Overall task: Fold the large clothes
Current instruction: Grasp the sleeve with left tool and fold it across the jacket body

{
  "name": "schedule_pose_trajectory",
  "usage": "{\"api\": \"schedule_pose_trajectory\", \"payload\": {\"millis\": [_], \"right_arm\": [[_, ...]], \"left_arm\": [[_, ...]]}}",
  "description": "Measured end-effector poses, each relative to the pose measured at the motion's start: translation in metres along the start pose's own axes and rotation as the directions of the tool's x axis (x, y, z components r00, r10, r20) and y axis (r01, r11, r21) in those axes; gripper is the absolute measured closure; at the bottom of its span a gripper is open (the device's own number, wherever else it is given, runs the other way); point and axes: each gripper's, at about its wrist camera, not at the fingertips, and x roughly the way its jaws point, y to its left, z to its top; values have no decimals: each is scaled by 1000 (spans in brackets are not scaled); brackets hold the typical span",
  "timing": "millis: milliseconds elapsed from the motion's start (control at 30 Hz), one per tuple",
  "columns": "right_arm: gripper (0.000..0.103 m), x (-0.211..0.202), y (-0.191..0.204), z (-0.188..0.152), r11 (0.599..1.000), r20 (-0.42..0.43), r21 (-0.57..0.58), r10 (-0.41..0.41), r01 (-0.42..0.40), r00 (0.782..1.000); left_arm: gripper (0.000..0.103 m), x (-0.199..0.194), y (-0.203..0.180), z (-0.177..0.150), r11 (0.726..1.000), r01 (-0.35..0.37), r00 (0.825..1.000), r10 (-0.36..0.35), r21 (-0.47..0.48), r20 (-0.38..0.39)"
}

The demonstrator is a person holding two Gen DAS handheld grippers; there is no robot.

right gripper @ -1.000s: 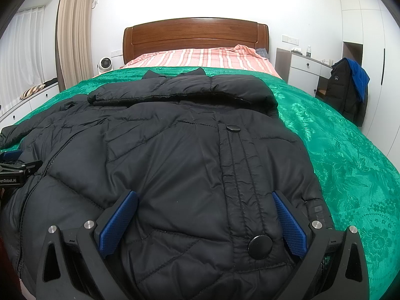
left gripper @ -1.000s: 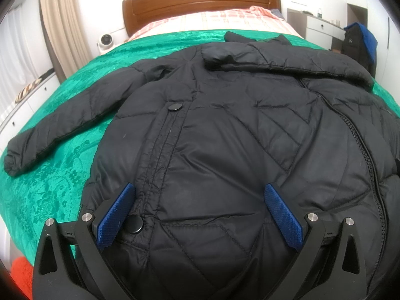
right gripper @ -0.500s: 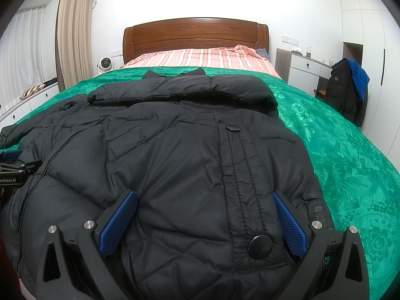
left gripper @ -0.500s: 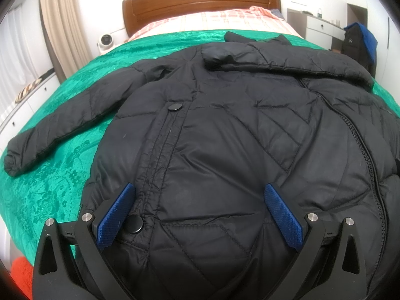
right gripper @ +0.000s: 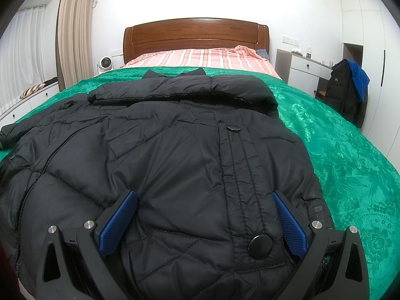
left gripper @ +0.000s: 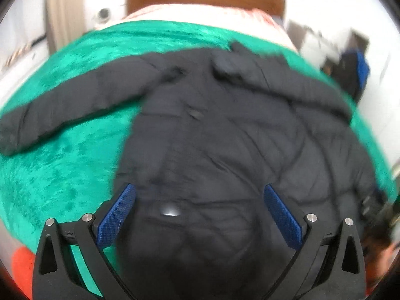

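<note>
A large black puffer jacket point(right gripper: 175, 150) lies front-up on the green bedspread point(right gripper: 350, 162), collar toward the headboard. In the blurred left wrist view the jacket point(left gripper: 225, 137) fills the middle, and one sleeve point(left gripper: 62, 110) stretches out to the left over the bedspread point(left gripper: 62, 170). My left gripper point(left gripper: 198, 190) is open above the hem, with a snap button point(left gripper: 170, 210) between its blue pads. My right gripper point(right gripper: 204, 195) is open over the hem on the right side, and a snap button point(right gripper: 260, 246) sits near its right pad. Neither gripper holds fabric.
A wooden headboard point(right gripper: 195, 35) and a striped sheet point(right gripper: 200, 58) are at the far end. A white dresser point(right gripper: 305, 70) and a hung dark coat point(right gripper: 347, 90) stand to the right. A small fan point(right gripper: 104, 63) and a curtain point(right gripper: 75, 25) are to the left.
The left gripper has risen and pulled back, so its view is motion-blurred and shows more bedspread and sleeve. It has left the right view's left edge. The right gripper has stayed still.
</note>
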Motion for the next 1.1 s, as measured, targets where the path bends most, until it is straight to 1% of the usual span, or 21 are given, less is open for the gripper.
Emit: {"api": "schedule_pose_trajectory", "payload": {"millis": [100,133,200,233,300,333,400,467,500,533,567,600,633,667,700,800,833,900,967,1000,1100], "right_arm": [[0,1,-1,-1,1000,1,-4,-6,6,1000],[0,1,-1,-1,1000,1,-4,-7,7,1000],[0,1,-2,-1,1000,2,-6,-10,10,1000],[0,0,0,-1,1000,3,-8,-12,12,1000],[1,0,0,-2,1000,4,-10,-15,15,1000],[1,0,1,-2,1000,5,-11,-16,16,1000],[1,-1,1,-3,1000,6,-12,-17,18,1000],[1,-1,1,-3,1000,7,-14,-20,20,1000],[1,-1,1,-4,1000,8,-15,-21,21,1000],[1,-1,1,-4,1000,8,-16,-22,22,1000],[0,-1,1,-4,1000,8,-16,-21,21,1000],[1,-1,1,-4,1000,8,-16,-22,22,1000],[1,-1,0,-4,1000,7,-16,-22,22,1000],[1,-1,1,-4,1000,8,-16,-21,21,1000],[0,-1,1,-4,1000,8,-15,-21,21,1000],[0,-1,1,-4,1000,6,-16,-19,19,1000],[0,-1,0,-4,1000,6,-16,-19,19,1000],[0,-1,0,-4,1000,6,-17,-19,19,1000],[0,-1,1,-4,1000,4,-17,-18,18,1000],[0,-1,0,-4,1000,3,-17,-19,19,1000],[0,-1,0,-4,1000,0,-18,-19,19,1000]], "left_arm": [[0,-13,65,14,981,17,999,-11,-194,32],[0,-11,102,16,951,15,1000,-7,-309,27],[0,-2,153,17,880,10,1000,-6,-476,9],[0,9,192,16,808,13,1000,-15,-588,2],[0,27,245,13,700,16,1000,-28,-714,-5],[0,32,264,13,652,59,998,-50,-756,34],[0,32,289,19,598,108,994,-38,-794,106],[1,32,311,33,571,110,990,12,-814,143],[10,35,322,38,557,100,988,39,-824,147],[27,38,329,40,540,82,989,61,-837,136],[79,41,335,43,525,30,992,90,-851,90],[93,45,340,47,525,-2,994,96,-851,57],[95,44,341,55,541,-19,994,101,-841,43],[97,38,335,67,580,-58,990,137,-813,27],[97,24,318,89,658,-105,980,196,-746,35],[97,-20,247,157,843,-144,952,260,-518,159],[97,-34,217,177,890,-131,946,244,-436,212],[97,-56,160,211,952,-100,938,187,-289,292],[97,-74,75,241,992,-89,921,115,-86,373],[97,-78,42,249,997,-81,916,77,-7,394],[97,-70,-71,254,969,-32,914,-70,244,399]]}}
